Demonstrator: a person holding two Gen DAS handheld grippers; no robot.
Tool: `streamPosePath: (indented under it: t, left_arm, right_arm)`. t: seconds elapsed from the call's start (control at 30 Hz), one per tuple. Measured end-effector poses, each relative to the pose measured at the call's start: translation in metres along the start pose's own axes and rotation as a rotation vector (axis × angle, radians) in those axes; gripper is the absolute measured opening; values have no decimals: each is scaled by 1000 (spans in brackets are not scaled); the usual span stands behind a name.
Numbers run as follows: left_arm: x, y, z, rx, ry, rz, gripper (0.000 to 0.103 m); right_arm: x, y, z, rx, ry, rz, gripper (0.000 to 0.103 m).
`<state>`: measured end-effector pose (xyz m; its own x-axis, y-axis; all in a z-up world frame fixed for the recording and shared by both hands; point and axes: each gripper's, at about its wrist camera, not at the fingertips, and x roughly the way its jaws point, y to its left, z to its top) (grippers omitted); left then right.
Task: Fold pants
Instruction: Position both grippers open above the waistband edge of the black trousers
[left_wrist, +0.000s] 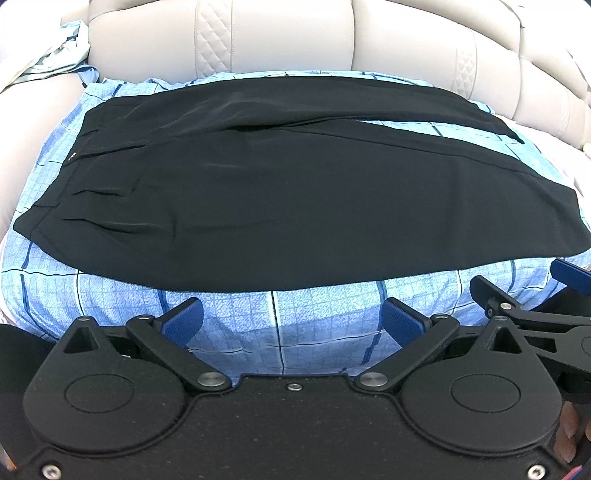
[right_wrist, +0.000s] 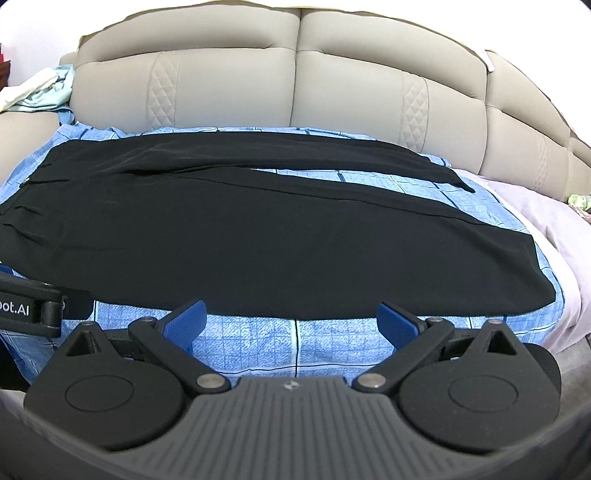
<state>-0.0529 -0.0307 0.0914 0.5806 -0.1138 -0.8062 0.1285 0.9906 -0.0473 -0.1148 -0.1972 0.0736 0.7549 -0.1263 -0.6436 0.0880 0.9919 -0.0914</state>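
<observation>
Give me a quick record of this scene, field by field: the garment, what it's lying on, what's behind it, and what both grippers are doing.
garment: black fabric pants, spread flat, waistband to the left, legs running right
fold state: no fold made yet, legs apart
surface: blue checked bedsheet
behind: beige padded leather headboard
left gripper: open, holding nothing, short of the pants' near edge
right gripper: open, holding nothing, near the pants' near edge
</observation>
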Motion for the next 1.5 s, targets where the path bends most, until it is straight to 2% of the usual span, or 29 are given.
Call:
streamPosePath:
  t: [1.5]
  left_arm:
    - [8,0,3,5,10,-10,103]
  right_arm:
    - [6,2,-3,0,9,-19,103]
